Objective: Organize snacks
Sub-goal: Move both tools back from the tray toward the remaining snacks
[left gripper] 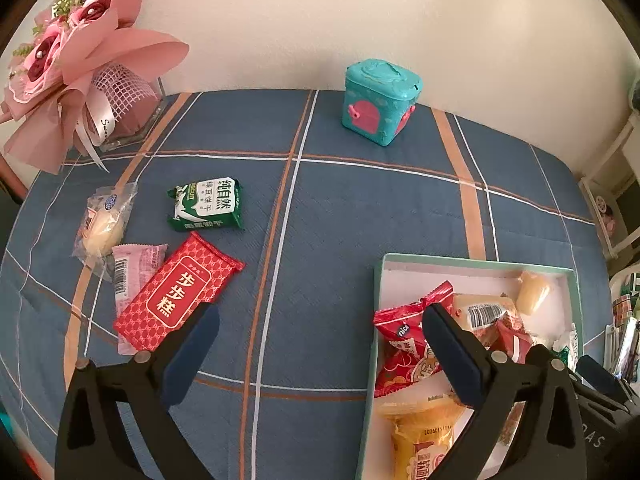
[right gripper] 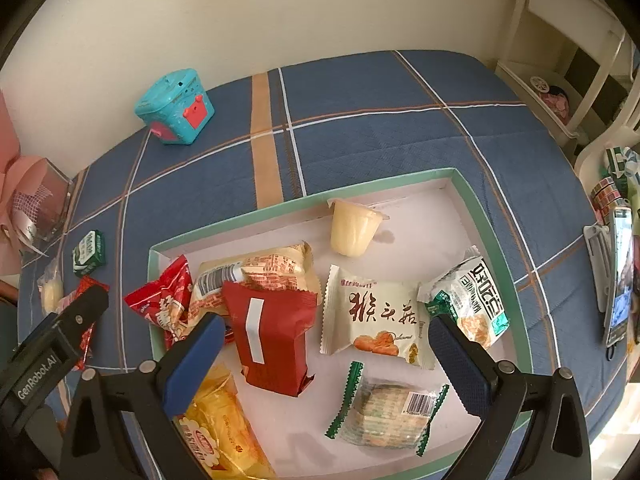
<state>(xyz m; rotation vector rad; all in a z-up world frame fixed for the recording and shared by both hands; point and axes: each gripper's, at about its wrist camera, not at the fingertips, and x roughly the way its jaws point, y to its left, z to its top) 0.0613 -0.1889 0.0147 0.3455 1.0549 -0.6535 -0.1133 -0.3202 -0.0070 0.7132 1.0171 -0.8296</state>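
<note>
A green-rimmed box (right gripper: 472, 196) lies open on the blue checked cloth. Inside it are a jelly cup (right gripper: 354, 228), a dark red packet (right gripper: 272, 336), a white cake packet (right gripper: 376, 316), a clear cracker pack (right gripper: 384, 408) and a yellow pack (right gripper: 216, 432). My right gripper (right gripper: 326, 322) hangs open above them, its pads touching nothing. Left of the box lie a red patterned packet (left gripper: 176, 292), a green biscuit pack (left gripper: 208, 204), a pink packet (left gripper: 134, 264) and a clear wrapped bun (left gripper: 102, 226). My left gripper (left gripper: 320, 316) is open over bare cloth between that group and the box.
A teal toy box (left gripper: 380, 100) stands at the back by the wall. A pink bouquet (left gripper: 80, 60) fills the back left corner. A white shelf (right gripper: 560, 60) and a phone (right gripper: 618, 276) flank the table's right edge.
</note>
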